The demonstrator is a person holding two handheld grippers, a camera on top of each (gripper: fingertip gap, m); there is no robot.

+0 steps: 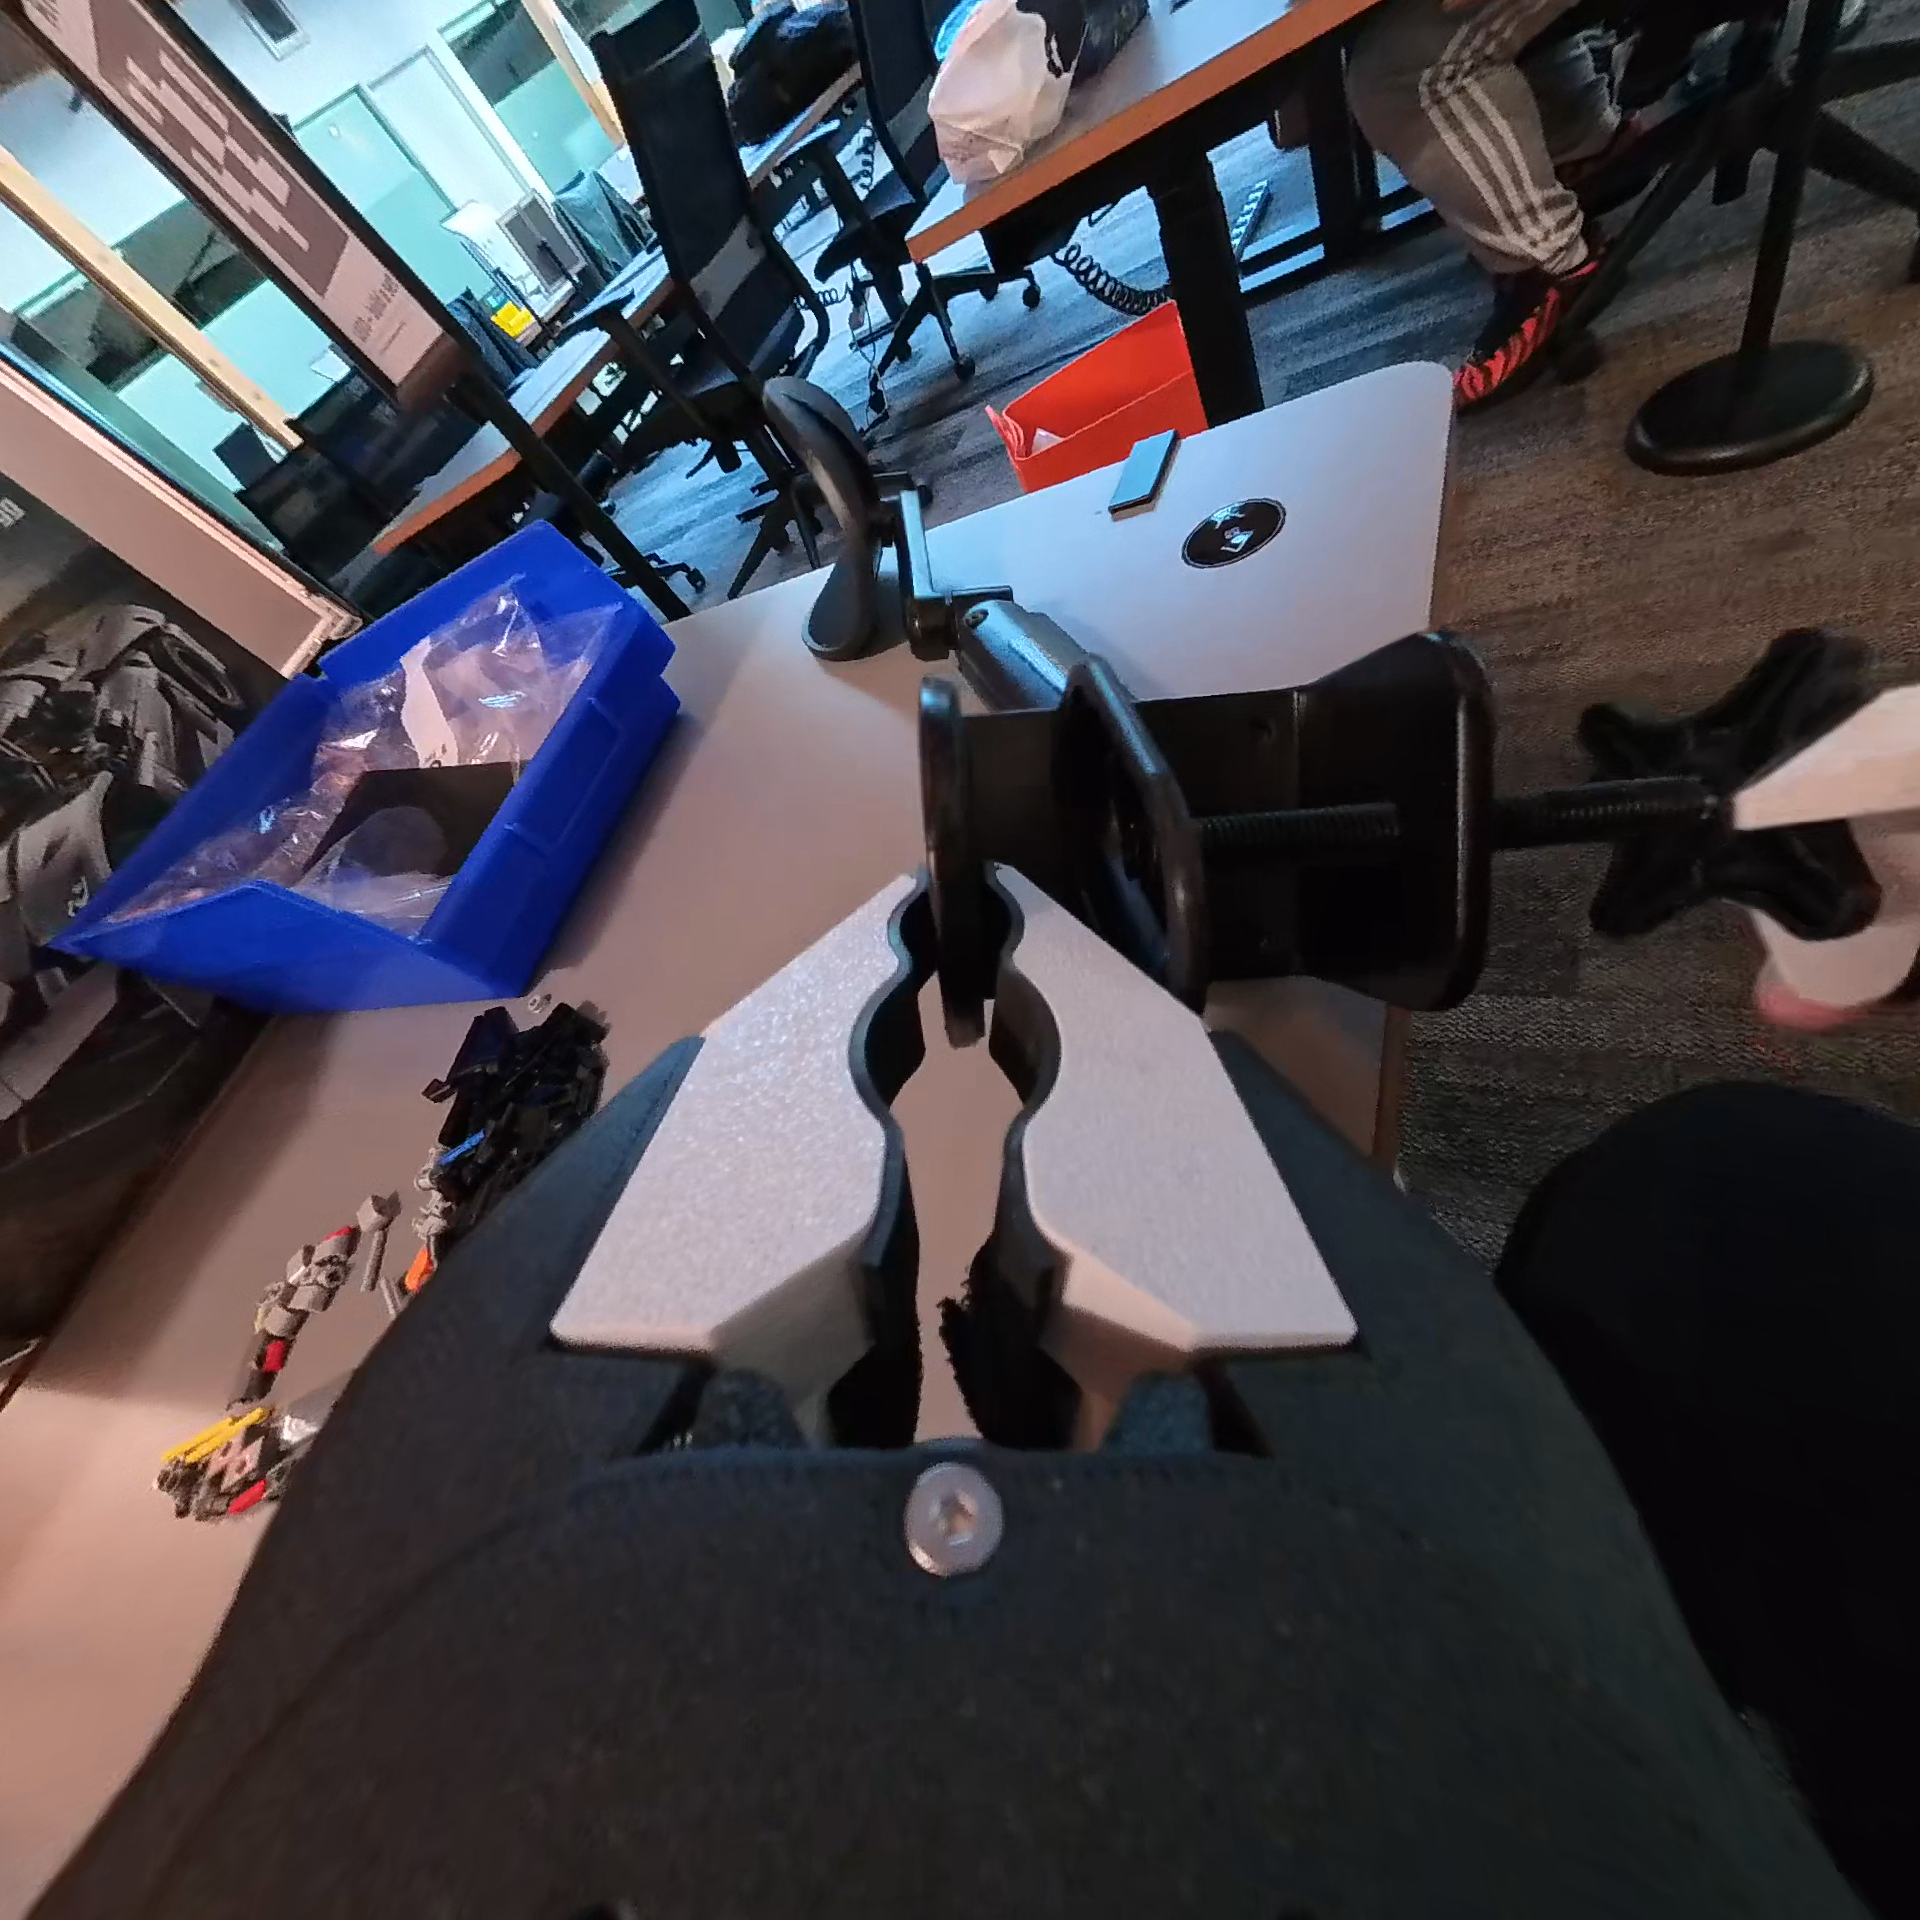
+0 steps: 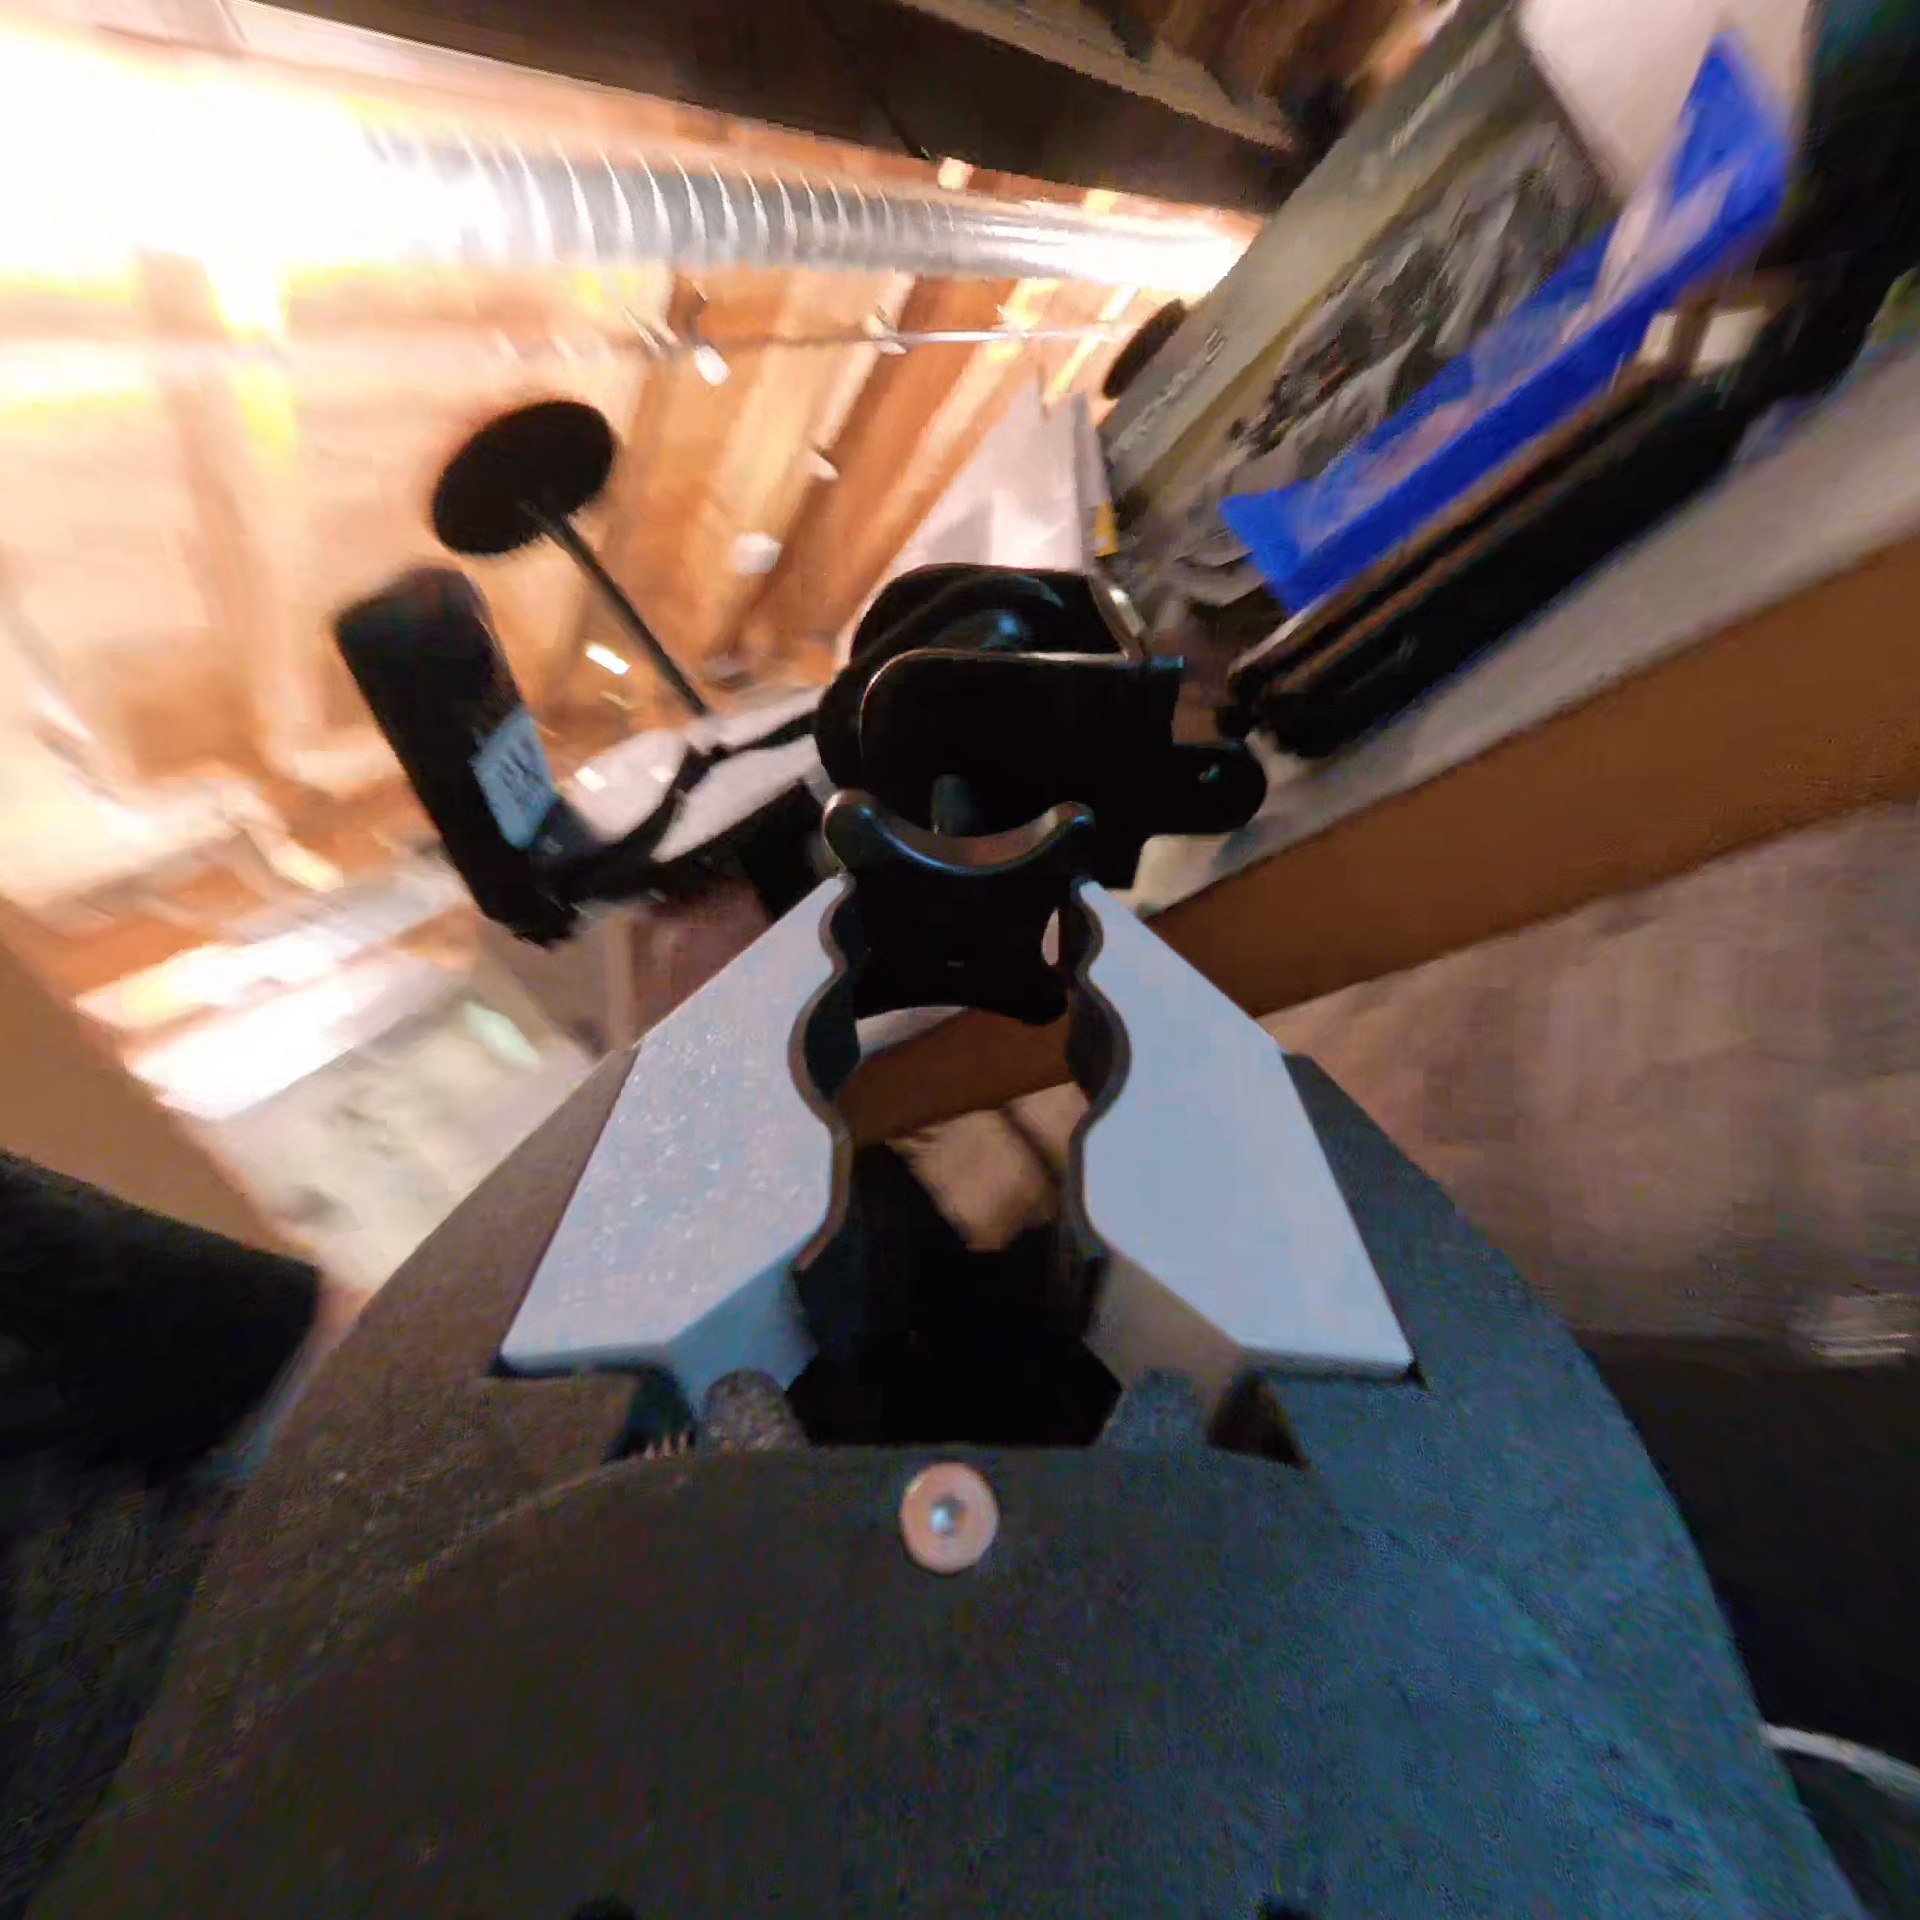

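Your left gripper (image 1: 961, 935) pinches the clamp (image 1: 1195, 821) plate at the table (image 1: 727, 727) edge. Your right gripper (image 2: 956, 935) grips its knob (image 2: 951, 914) below.

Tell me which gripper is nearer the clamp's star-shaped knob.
Right. The right gripper is shut on the star knob below the table edge; the left gripper pinches the clamp's top plate, at the screw's other end.

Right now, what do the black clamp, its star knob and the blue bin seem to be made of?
Black clamp: probably metal, painted satin black; its bare threaded screw suggests this.
Star knob: likely moulded plastic, matte, with rounded lobes; the right hand-held gripper pinches it.
Blue bin: glossy moulded plastic.
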